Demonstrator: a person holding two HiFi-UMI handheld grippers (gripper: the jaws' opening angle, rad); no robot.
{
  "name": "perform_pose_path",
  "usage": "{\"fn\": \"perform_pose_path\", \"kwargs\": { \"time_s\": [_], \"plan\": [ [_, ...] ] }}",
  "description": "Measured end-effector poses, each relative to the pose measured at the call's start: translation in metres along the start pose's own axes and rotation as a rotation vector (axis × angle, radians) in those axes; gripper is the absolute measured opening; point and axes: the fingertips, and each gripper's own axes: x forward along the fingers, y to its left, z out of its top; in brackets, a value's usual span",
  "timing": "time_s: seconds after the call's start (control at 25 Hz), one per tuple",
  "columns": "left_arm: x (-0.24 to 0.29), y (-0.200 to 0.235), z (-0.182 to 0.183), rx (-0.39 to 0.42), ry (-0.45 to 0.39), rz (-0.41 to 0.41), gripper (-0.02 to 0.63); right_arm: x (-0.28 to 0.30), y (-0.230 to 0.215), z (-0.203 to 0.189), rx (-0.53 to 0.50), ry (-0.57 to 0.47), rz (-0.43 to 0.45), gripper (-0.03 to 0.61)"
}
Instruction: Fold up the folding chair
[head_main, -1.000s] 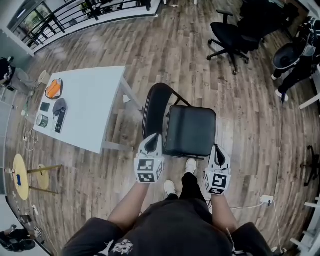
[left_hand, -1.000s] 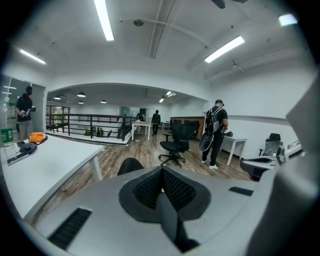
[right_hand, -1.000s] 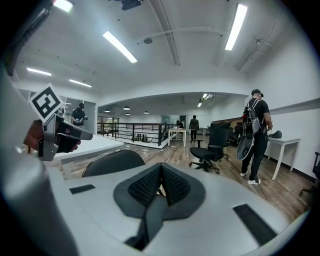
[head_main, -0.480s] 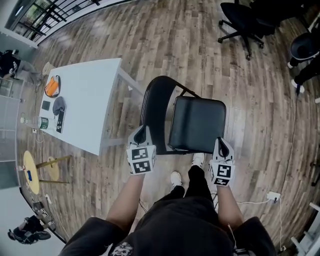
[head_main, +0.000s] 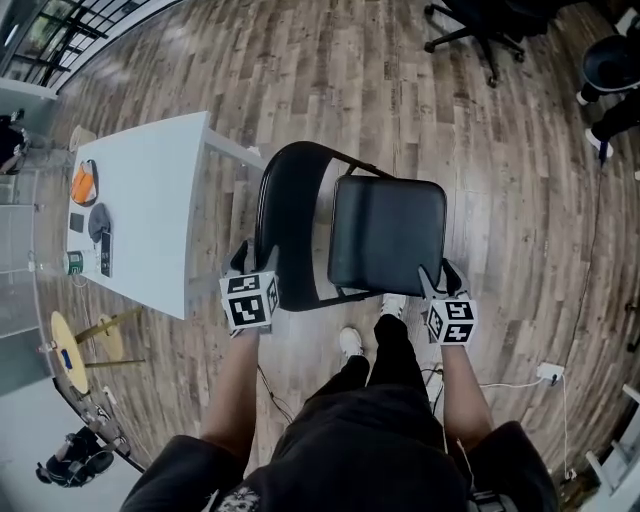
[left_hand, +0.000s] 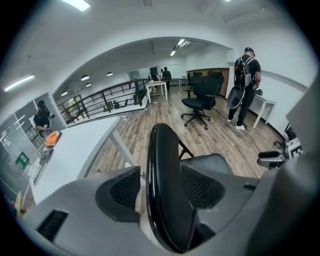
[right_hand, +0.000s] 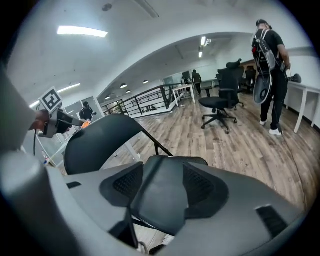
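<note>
Chair (head_main: 382, 222): unfolded, on wood floor (head_main: 500, 150), beside bench (head_main: 150, 200);
Left tongs (head_main: 253, 263): clenched on backrest (left_hand: 162, 175) rim;
Right tongs (head_main: 443, 275): clenched on seat (right_hand: 162, 195) front corner

Folding chair (head_main: 380, 245) is standing mid-floor, backrest (head_main: 290, 225) lying left of seat (head_main: 400, 205). Surface (head_main: 150, 225) is standing just left, small items (head_main: 95, 215) lying along its far-left edge. Left gripper (head_main: 246, 262) is straddling the backrest's near edge, right gripper (head_main: 440, 278) the seat's near-right corner, fingers (left_hand: 120, 192) pressing either side. Office chair (head_main: 470, 22) is standing well behind, rightward.
</note>
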Motion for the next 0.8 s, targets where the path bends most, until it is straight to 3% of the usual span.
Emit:
{"fn": "perform_pose_path", "kwargs": {
  "time_s": [0.28, 0.6, 0.8],
  "plan": [
    [0.034, 0.006, 0.004, -0.038, 0.108, -0.041, 0.264, 0.045, -0.053, -0.054, 0.157, 0.201, 0.065, 0.310],
    [0.066, 0.016, 0.002, -0.033, 0.154, -0.051, 0.265, 0.092, -0.105, -0.133, 0.288, 0.395, 0.097, 0.314],
    [0.082, 0.008, -0.011, -0.050, 0.195, -0.150, 0.265, 0.117, -0.131, -0.176, 0.326, 0.469, 0.111, 0.318]
  ]
}}
